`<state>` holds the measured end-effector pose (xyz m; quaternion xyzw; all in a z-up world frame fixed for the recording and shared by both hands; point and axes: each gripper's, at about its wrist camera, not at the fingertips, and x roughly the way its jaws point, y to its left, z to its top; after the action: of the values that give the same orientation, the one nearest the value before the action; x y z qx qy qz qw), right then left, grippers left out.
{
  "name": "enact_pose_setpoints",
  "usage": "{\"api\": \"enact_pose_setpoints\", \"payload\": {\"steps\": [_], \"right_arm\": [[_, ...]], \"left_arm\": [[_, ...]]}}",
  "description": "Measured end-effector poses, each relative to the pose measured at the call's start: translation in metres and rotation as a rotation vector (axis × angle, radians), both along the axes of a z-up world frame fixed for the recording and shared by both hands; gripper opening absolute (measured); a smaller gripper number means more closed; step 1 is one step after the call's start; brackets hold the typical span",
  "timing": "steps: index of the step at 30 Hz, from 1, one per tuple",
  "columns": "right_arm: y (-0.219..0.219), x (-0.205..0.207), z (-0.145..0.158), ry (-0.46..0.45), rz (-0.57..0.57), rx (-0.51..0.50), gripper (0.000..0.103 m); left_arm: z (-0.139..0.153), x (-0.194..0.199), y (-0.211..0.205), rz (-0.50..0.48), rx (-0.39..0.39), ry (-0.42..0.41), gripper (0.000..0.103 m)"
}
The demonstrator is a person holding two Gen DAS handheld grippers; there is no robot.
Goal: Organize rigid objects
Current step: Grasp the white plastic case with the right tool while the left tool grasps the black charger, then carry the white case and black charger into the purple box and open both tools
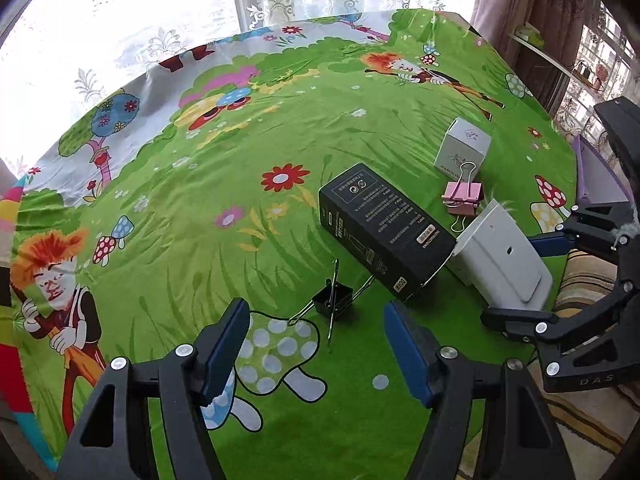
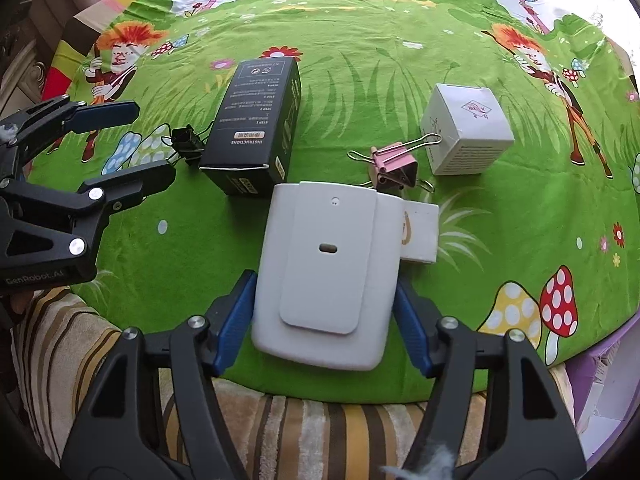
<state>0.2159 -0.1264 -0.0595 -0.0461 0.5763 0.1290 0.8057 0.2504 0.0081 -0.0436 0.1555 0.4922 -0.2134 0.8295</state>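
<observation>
A white flat case (image 2: 328, 272) lies at the table's near edge, and my right gripper (image 2: 325, 285) is shut on its sides; the left wrist view shows the same grip on the case (image 1: 500, 264) by my right gripper (image 1: 522, 280). Beside it lies a black box (image 2: 256, 128) on its long side. A pink binder clip (image 2: 396, 164) and a white cube box (image 2: 464, 132) sit beyond the case. My left gripper (image 1: 316, 314) stands open just short of a black binder clip (image 1: 334, 304), with only one of the clip's wire handles reaching between its fingers.
A green cartoon-print cloth (image 1: 224, 184) covers the round table. A purple container (image 2: 600, 364) stands off the table's right edge. A striped cushion (image 2: 280, 420) lies below the near edge. Lace curtains (image 1: 160, 20) hang behind the far side.
</observation>
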Motion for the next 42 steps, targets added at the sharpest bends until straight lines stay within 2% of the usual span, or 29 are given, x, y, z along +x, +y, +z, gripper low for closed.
{"api": "enact_pose_setpoints", "payload": {"steps": [3, 7, 8, 9, 12, 15, 19, 22, 28, 36, 42], "right_arm": [[-0.004, -0.010, 0.010, -0.032, 0.009, 0.005, 0.069], [-0.015, -0.024, 0.022, -0.066, 0.011, 0.025, 0.069], [-0.019, -0.027, 0.025, -0.073, 0.008, 0.031, 0.069], [-0.022, -0.030, 0.029, -0.082, 0.003, 0.038, 0.070], [-0.027, -0.034, 0.035, -0.097, -0.012, 0.058, 0.070], [-0.033, -0.039, 0.040, -0.097, -0.013, 0.083, 0.070], [-0.037, -0.047, 0.047, -0.111, -0.009, 0.098, 0.070], [-0.041, -0.054, 0.052, -0.120, -0.009, 0.112, 0.070], [-0.059, -0.070, 0.062, -0.146, -0.030, 0.130, 0.069], [-0.093, -0.091, 0.074, -0.175, -0.071, 0.149, 0.070], [-0.121, -0.106, 0.079, -0.190, -0.112, 0.171, 0.070]], "left_arm": [[-0.008, 0.008, -0.006, -0.028, 0.036, 0.016, 0.050], [-0.015, 0.010, -0.012, -0.050, 0.034, 0.034, 0.039], [-0.018, 0.010, -0.013, -0.049, 0.038, 0.046, 0.028], [-0.019, 0.009, -0.012, -0.047, 0.029, 0.051, 0.023], [-0.017, 0.002, -0.007, -0.022, 0.003, 0.056, 0.022], [-0.008, -0.008, 0.000, 0.042, -0.021, 0.043, 0.022], [0.012, -0.024, 0.013, 0.142, -0.105, 0.019, 0.022], [0.025, -0.040, 0.014, 0.184, -0.135, 0.001, 0.022], [0.045, -0.065, -0.001, 0.215, -0.184, -0.013, 0.022], [0.074, -0.085, -0.037, 0.192, -0.244, -0.045, 0.022], [0.075, -0.097, -0.071, 0.182, -0.300, -0.003, 0.022]]}}
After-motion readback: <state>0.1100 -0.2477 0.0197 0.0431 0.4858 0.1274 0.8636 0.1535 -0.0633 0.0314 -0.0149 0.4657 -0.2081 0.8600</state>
